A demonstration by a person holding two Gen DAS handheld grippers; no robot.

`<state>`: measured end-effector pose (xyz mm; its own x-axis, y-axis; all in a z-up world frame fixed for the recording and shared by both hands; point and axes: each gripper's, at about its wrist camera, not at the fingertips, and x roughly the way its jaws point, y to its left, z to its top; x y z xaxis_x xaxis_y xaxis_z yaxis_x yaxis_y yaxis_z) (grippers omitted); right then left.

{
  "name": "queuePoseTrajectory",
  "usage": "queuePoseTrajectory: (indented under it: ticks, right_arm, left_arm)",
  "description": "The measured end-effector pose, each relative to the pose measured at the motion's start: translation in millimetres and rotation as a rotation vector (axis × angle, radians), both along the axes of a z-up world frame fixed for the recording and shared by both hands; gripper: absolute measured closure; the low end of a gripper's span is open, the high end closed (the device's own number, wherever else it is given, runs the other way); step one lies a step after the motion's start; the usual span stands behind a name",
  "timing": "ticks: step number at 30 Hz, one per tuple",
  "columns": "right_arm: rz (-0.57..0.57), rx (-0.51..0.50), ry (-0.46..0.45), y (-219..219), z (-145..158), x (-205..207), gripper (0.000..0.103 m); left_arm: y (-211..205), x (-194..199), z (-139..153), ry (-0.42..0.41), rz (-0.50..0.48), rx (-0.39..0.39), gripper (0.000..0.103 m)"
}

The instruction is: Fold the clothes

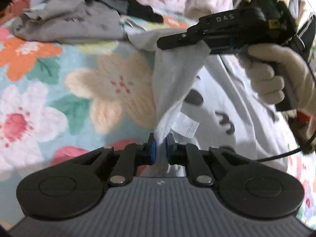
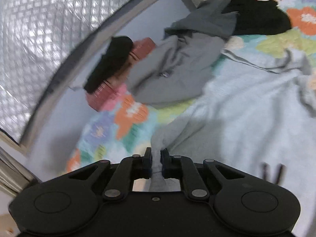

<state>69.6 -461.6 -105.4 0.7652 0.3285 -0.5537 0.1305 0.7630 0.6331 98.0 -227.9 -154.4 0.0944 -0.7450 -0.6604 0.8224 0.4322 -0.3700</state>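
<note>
While both my grippers are clamped on the same light grey sweatshirt [image 1: 233, 106], it's stretched up off the floral bedspread [image 1: 65, 79]. My left gripper [image 1: 160, 150] has its blue-padded fingers [image 1: 153, 150] pinched tight on a bunched edge of fabric, right next to a white care label [image 1: 186, 127]. Over in the left wrist view you can see my right gripper [image 1: 167, 43] held in my gloved right hand [image 1: 276, 75], fingers closed on another bit of the same sweatshirt higher up, so the cloth hangs in a twisted band between the two. From the right wrist view, the right gripper [image 2: 156, 162] is squeezing a narrow fold, and the rest of the sweatshirt [image 2: 246, 118] spreads out over the bed to the right, with some dark print on it that's too blurry to read. Further back on the bed there's a crumpled darker grey garment [image 2: 183, 67] and a black one [image 2: 258, 17] just beside it. Everything's a bit motion-smeared.
</note>
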Motion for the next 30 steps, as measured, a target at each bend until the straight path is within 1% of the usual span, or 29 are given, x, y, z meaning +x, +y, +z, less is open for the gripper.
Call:
queuePoseTrajectory:
  ticks: [2,5,6,8,10,12,13,14,15,17,19,22,23,24,26,28,30]
  right_arm:
    - [0.019,-0.004,-0.028,7,9,15,0.091]
    - [0.072,-0.014,-0.077,19,27,41,0.091]
    - [0.102,-0.028,-0.073,26,32,55,0.091]
    - [0.163,-0.057,-0.065,39,42,84,0.091]
    - [0.211,-0.105,-0.057,54,49,110,0.091]
    - [0.229,-0.18,-0.026,68,46,135,0.091]
    - [0.226,-0.206,-0.004,74,41,146,0.089]
    - [0.214,-0.199,0.021,76,33,154,0.086]
    - [0.202,-0.182,0.034,76,26,155,0.086]
    - [0.17,-0.161,0.034,76,17,146,0.076]
    - [0.141,-0.161,0.029,74,13,124,0.071]
    - [0.099,-0.128,0.019,62,7,78,0.07]
    - [0.077,-0.134,0.015,57,5,59,0.069]
    - [0.053,-0.167,0.016,54,5,41,0.069]
    - [-0.014,-0.265,0.029,50,5,2,0.069]
    - [-0.08,-0.305,0.044,44,6,-37,0.069]
    - [-0.148,-0.276,0.038,34,9,-80,0.069]
  left_arm:
    - [5,4,6,-0.023,0.036,-0.017,0.093]
    - [16,14,9,-0.056,0.116,-0.024,0.093]
    - [19,19,9,-0.07,0.127,-0.017,0.093]
    - [25,32,7,-0.111,0.178,0.026,0.093]
    - [38,45,7,-0.107,0.244,0.037,0.093]
    - [52,56,6,-0.095,0.315,0.044,0.093]
    - [58,60,5,-0.091,0.345,0.055,0.093]
    - [63,64,0,-0.082,0.369,0.074,0.092]
    - [67,68,-8,-0.05,0.381,0.086,0.092]
    - [73,73,-22,0.018,0.402,0.096,0.092]
    - [74,75,-27,0.032,0.409,0.091,0.091]
    - [65,75,-27,-0.004,0.397,0.112,0.089]
    - [63,75,-27,-0.015,0.395,0.115,0.089]
    - [64,74,-28,-0.014,0.4,0.111,0.089]
    - [70,75,-29,0.001,0.411,0.097,0.089]
    - [73,75,-26,0.023,0.425,0.087,0.089]
    - [76,74,-20,0.033,0.452,0.073,0.078]
